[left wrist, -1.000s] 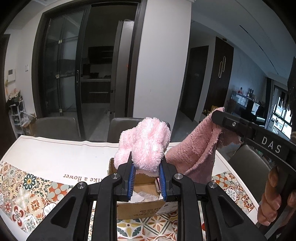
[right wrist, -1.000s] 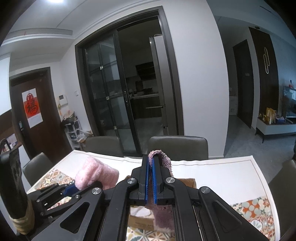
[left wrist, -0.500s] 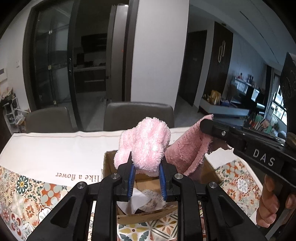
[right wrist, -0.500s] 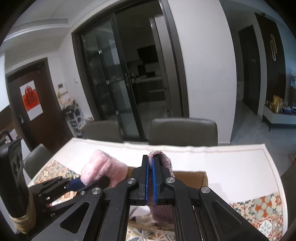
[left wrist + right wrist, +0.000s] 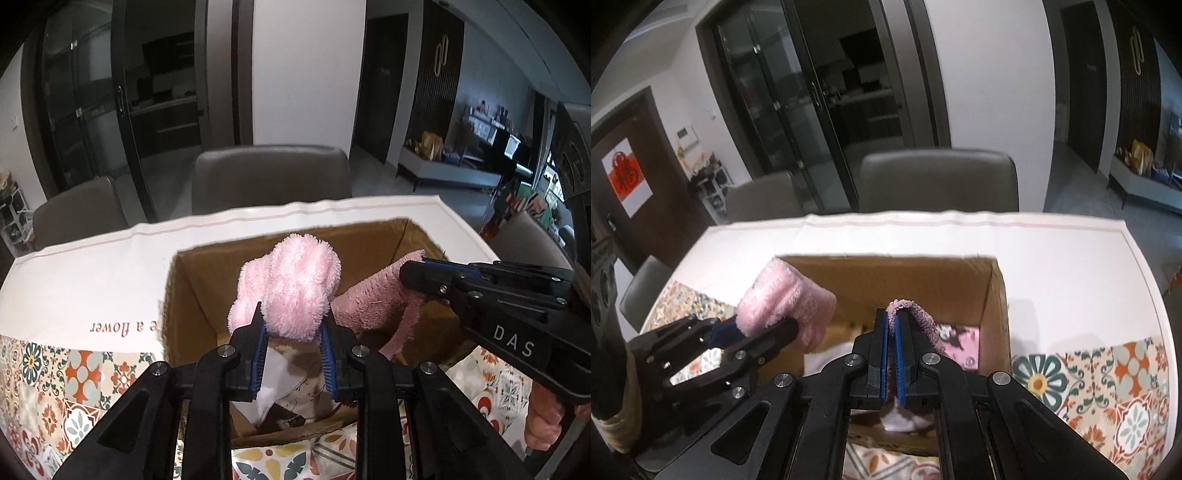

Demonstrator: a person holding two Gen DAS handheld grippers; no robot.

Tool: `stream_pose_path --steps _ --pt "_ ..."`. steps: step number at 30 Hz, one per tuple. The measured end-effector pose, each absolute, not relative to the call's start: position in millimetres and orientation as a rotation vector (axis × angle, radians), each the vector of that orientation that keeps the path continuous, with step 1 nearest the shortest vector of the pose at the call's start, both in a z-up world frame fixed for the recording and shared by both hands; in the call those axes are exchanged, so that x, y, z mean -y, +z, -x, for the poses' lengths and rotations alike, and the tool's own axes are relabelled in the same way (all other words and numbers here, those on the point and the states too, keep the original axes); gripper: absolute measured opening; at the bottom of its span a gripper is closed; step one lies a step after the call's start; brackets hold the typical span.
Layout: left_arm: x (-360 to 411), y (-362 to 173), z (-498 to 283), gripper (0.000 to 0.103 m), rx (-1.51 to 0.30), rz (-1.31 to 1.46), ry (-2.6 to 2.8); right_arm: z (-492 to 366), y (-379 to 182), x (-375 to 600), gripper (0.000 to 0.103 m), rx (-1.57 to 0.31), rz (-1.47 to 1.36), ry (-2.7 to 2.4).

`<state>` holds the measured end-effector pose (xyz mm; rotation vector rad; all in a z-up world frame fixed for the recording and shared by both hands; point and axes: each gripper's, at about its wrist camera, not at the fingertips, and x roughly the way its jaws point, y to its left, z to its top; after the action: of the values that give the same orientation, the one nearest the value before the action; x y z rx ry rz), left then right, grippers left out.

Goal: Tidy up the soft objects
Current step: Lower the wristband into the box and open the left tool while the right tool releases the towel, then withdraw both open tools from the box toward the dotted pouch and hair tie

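Observation:
My left gripper (image 5: 293,334) is shut on a fluffy light pink cloth (image 5: 291,288) and holds it over the open cardboard box (image 5: 192,295). My right gripper (image 5: 892,332) is shut on a darker pink towel (image 5: 921,319), held inside the box (image 5: 993,306) opening. The right gripper with its towel (image 5: 373,302) shows at the right of the left wrist view. The left gripper's cloth (image 5: 783,306) shows at the box's left edge in the right wrist view. White and patterned soft items (image 5: 280,376) lie in the box bottom.
The box stands on a table with a white runner (image 5: 103,280) and a patterned tile cloth (image 5: 1108,387). Grey chairs (image 5: 269,177) stand at the far side. Glass doors and a white wall are behind.
Both grippers have moved down and forward with their cloths, from above the box to its opening. The box looks larger and closer now.

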<state>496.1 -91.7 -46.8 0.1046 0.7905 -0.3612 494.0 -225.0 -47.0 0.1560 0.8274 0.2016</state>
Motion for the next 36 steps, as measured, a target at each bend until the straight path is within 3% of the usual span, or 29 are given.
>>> stream_pose_path --steps 3,10,14,36 --pt "92.0 -54.6 -498.2 0.030 -0.818 -0.116 -0.365 -495.9 -57.8 228.0 0.005 -0.865 -0.153 0.194" --pt "92.4 -58.0 -495.8 0.053 -0.836 -0.133 -0.351 -495.8 -68.2 228.7 0.006 -0.909 -0.130 0.186" --pt "92.8 -51.9 -490.6 0.059 -0.821 -0.138 -0.343 -493.9 -67.2 231.4 0.031 -0.910 -0.135 0.170" --pt "85.0 7.7 -420.4 0.061 -0.673 -0.089 -0.309 -430.6 -11.1 243.0 0.033 -0.778 -0.161 0.128"
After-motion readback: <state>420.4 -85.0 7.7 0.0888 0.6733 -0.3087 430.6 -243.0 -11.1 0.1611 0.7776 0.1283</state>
